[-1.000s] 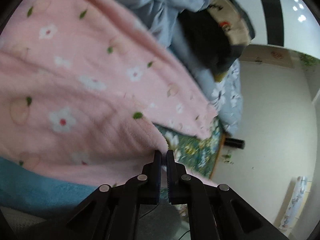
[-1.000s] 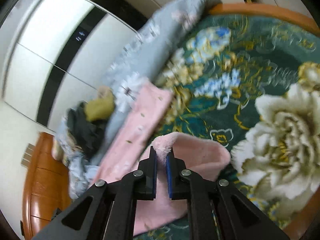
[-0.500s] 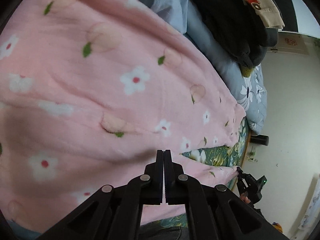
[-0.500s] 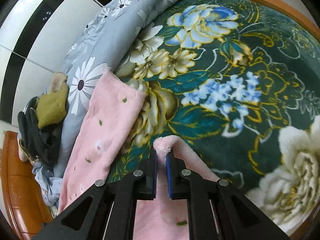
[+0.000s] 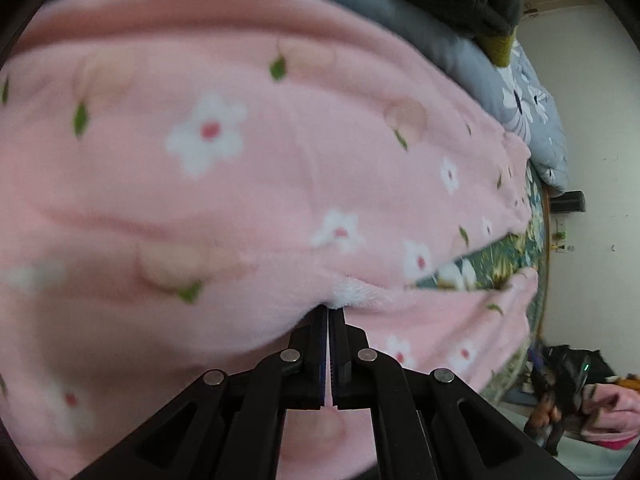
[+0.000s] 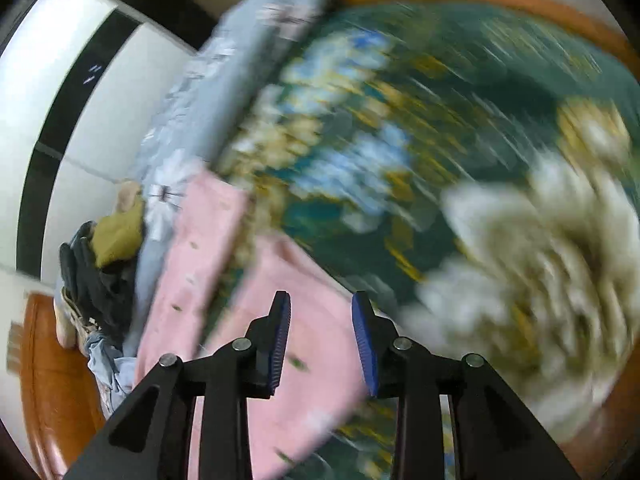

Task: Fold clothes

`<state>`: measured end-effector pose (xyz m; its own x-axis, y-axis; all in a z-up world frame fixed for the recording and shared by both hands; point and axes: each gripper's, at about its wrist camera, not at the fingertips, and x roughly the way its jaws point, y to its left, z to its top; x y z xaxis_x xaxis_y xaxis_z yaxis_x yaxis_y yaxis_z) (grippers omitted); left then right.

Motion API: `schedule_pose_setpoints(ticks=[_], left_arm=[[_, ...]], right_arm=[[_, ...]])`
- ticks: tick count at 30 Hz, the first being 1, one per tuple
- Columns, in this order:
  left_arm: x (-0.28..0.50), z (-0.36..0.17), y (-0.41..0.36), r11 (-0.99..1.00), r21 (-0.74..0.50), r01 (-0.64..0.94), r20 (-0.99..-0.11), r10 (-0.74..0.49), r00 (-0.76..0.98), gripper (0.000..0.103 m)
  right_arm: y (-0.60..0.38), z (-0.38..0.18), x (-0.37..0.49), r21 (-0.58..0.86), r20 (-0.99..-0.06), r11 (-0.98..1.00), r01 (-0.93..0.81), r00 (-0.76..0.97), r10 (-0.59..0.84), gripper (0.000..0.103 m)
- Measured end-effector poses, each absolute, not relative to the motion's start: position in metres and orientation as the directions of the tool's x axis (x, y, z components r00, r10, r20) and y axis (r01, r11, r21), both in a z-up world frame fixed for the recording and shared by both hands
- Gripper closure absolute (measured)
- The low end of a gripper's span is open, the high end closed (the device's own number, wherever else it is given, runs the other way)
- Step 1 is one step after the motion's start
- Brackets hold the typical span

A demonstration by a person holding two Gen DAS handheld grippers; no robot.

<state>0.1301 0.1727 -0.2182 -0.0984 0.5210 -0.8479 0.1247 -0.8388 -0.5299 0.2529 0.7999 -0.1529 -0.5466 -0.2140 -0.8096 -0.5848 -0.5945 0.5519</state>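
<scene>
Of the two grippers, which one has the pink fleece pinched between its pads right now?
The left gripper: it is clamped shut on the edge of the pink fleece. The right gripper is opening, its pads apart above the fabric, pinching nothing.

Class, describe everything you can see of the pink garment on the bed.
The pink garment looks like soft, fluffy fleece printed with white flowers, pale peaches and green leaves. It lies spread on the green floral bedspread, with a long strip running beside the grey quilt. The left gripper pinches its edge; the right gripper, its jaws opening, hovers over another part.
</scene>
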Motion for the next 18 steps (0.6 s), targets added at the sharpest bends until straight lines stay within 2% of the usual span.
schedule_pose_setpoints(ticks=[5, 9, 12, 13, 14, 15, 16, 18], left_arm=[[0.120, -0.209, 0.162, -0.820, -0.551, 0.157, -0.833, 0.526, -0.172, 0.101], [0.126, -0.182, 0.141, -0.773, -0.620, 0.134, -0.782, 0.596, -0.182, 0.101], [0.147, -0.154, 0.090, -0.773, -0.621, 0.130, -0.777, 0.586, -0.230, 0.097], [0.158, -0.149, 0.063, -0.781, -0.602, 0.168, -0.791, 0.553, -0.262, 0.090], [0.170, -0.144, 0.036, -0.786, -0.583, 0.206, -0.803, 0.519, -0.292, 0.078], [0.182, -0.138, 0.009, -0.789, -0.563, 0.245, -0.815, 0.482, -0.321, 0.073], [0.198, -0.135, -0.023, -0.788, -0.538, 0.298, -0.830, 0.434, -0.350, 0.065], [0.232, -0.135, -0.078, -0.770, -0.472, 0.430, -0.869, 0.323, -0.376, 0.063]], right_arm=[[0.789, -0.201, 0.280, 0.680, -0.731, -0.420, -0.601, -0.598, -0.328, 0.069], [0.773, -0.218, 0.273, 0.723, -0.690, -0.350, -0.595, -0.633, -0.350, 0.069], [0.762, -0.218, 0.265, 0.721, -0.693, -0.354, -0.596, -0.636, -0.339, 0.069], [0.759, -0.217, 0.263, 0.717, -0.696, -0.354, -0.600, -0.636, -0.333, 0.070], [0.756, -0.217, 0.261, 0.714, -0.700, -0.356, -0.603, -0.635, -0.328, 0.075], [0.754, -0.216, 0.259, 0.710, -0.704, -0.358, -0.607, -0.633, -0.322, 0.087], [0.751, -0.215, 0.257, 0.706, -0.708, -0.359, -0.610, -0.632, -0.317, 0.093], [0.754, -0.202, 0.262, 0.726, -0.685, -0.335, -0.601, -0.674, -0.275, 0.098]])
